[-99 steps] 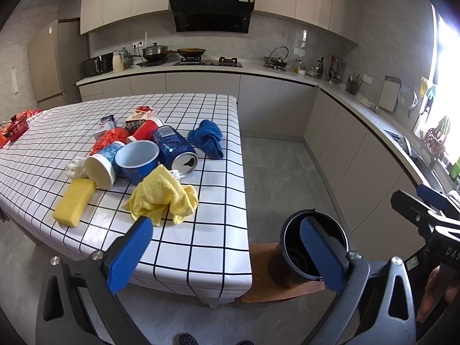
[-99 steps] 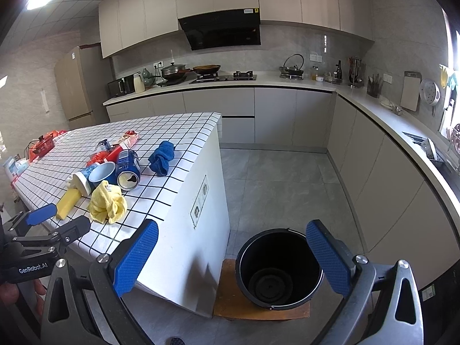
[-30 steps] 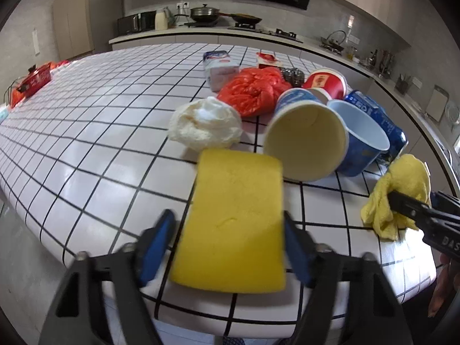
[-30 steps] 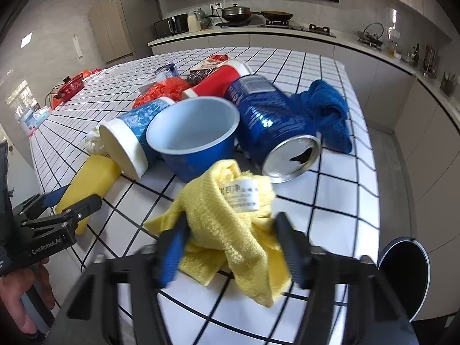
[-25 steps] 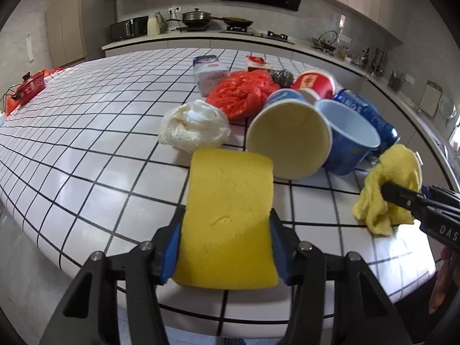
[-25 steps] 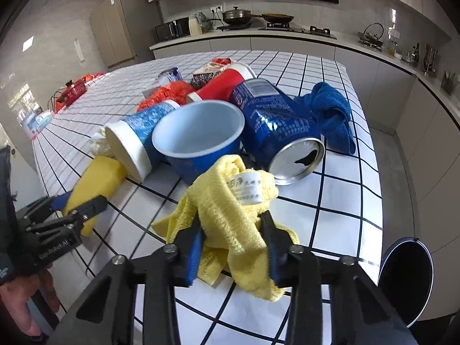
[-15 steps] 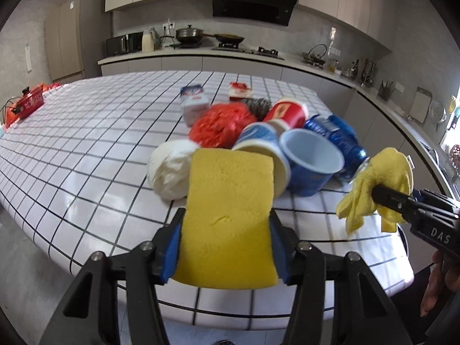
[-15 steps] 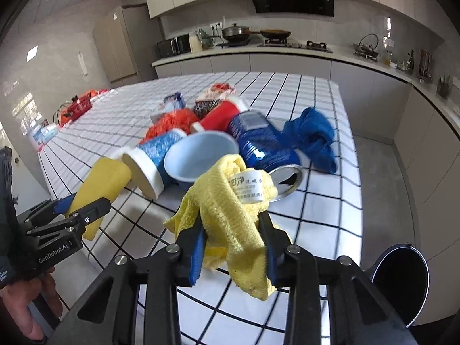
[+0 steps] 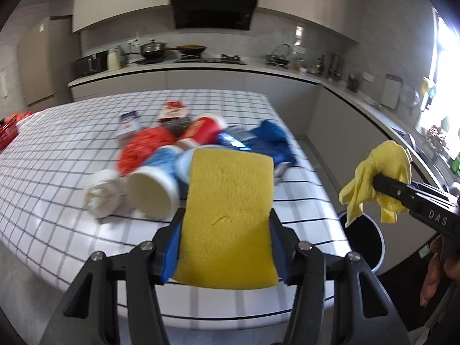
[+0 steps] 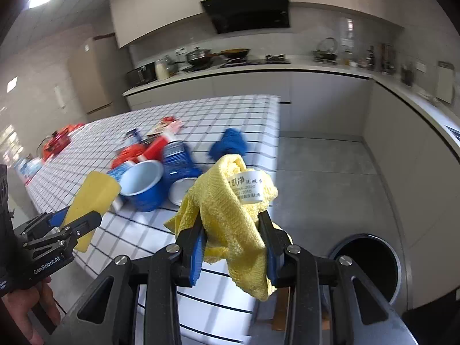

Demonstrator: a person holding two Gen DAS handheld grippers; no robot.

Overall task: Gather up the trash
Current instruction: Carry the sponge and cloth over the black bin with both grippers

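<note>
Left wrist view: left gripper [image 9: 225, 238] clamped on a yellow sponge [image 9: 228, 215], pads against its two long sides at the near end; far end stands free above the checked table [image 9: 57, 155]. Sponge looks light, porous and springy; judged easy to hold by the flanks, as here, though a hard squeeze would only compress it. No visible bowing.

Right wrist view: right gripper [image 10: 233, 247] closed narrow on a yellow cloth [image 10: 230, 212], bunched between the pads with a white label on top and loose ends hanging below. Cloth is soft and limp, near weightless; grip on the gathered middle seems right, since a corner hold would let it trail. Hanging tails could snag the bin rim.

Black bin [image 10: 371, 261] stands open on the floor, right of the table's near corner, below and right of the cloth. Cups, a blue can [image 10: 178, 158], red bag and blue rag [image 10: 230, 143] remain on the table, blurred.

Judgement: both items lifted; drop into bin pending.
</note>
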